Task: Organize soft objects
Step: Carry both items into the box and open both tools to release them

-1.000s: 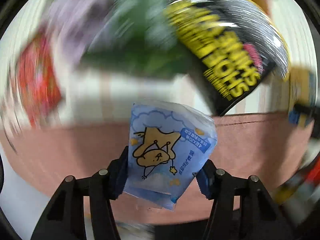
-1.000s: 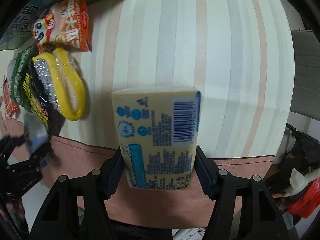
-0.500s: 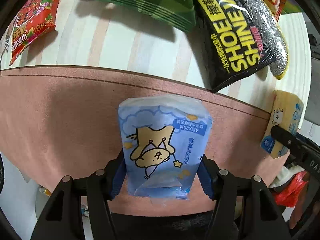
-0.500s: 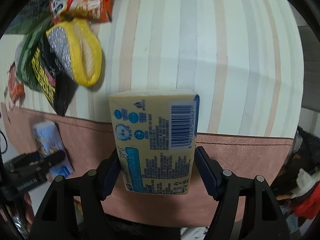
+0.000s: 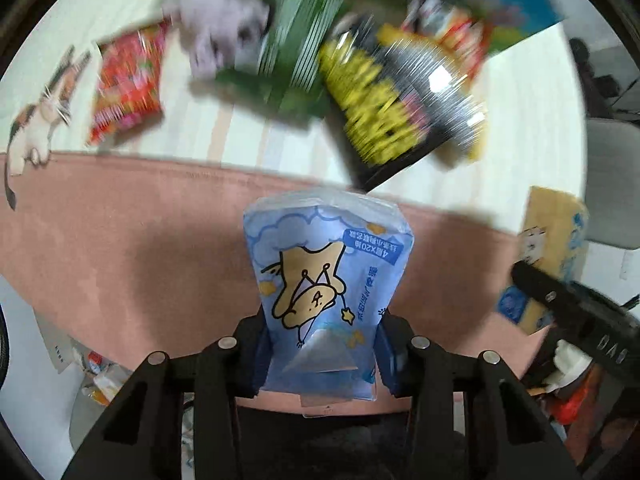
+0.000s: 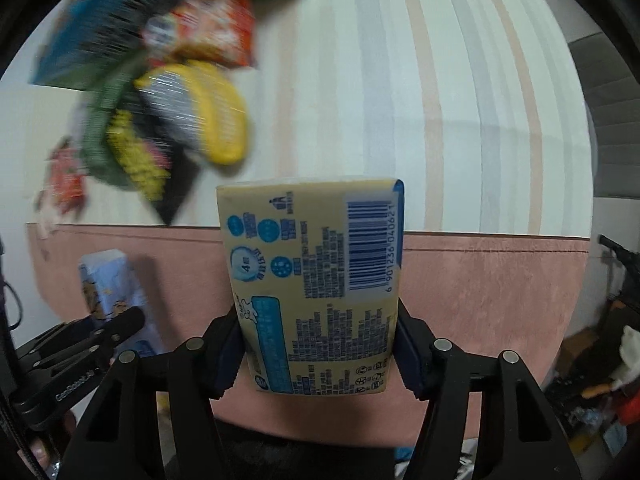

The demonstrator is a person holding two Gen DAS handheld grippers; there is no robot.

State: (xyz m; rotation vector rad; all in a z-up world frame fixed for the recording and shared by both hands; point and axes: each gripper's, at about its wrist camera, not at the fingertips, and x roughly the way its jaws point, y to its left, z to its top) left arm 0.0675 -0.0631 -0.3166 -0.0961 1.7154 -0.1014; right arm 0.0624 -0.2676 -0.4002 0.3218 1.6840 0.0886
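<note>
Bimanual carry during the sorting of soft goods. The left gripper (image 5: 322,354) has its jaws pinching a blue tissue pack (image 5: 326,276) printed with a cartoon bear; the pack stands up from the jaws toward 12 o'clock and is clear of the surface. The right gripper (image 6: 316,354) has its jaws pinching a yellow tissue pack (image 6: 314,264), barcode side to the camera, likewise lifted. In the left wrist view the yellow pack appears at 3 o'clock; in the right wrist view the blue pack appears at 9 o'clock, so the two loads are side by side and apart.

Both packs hang over the pink band (image 5: 132,240) that borders the striped cloth (image 6: 400,80) on the surface. Beyond them, toward 12 o'clock in the left view and 10 o'clock in the right, lies a blurred heap: a red snack bag (image 5: 128,80), a grey plush (image 5: 224,36), a green pack (image 5: 296,56), a black-and-yellow bag (image 5: 384,120), and a yellow scrubber (image 6: 216,120).

Judged step: transport, both packs in hand and neither yet set down. The next move calls for choosing a bare patch of striped cloth, such as the stretch at 1 o'clock in the right view, lowering each pack until it rests flat, then spreading the jaws. The soft packs yield under grip, so release should follow contact, not precede it.
</note>
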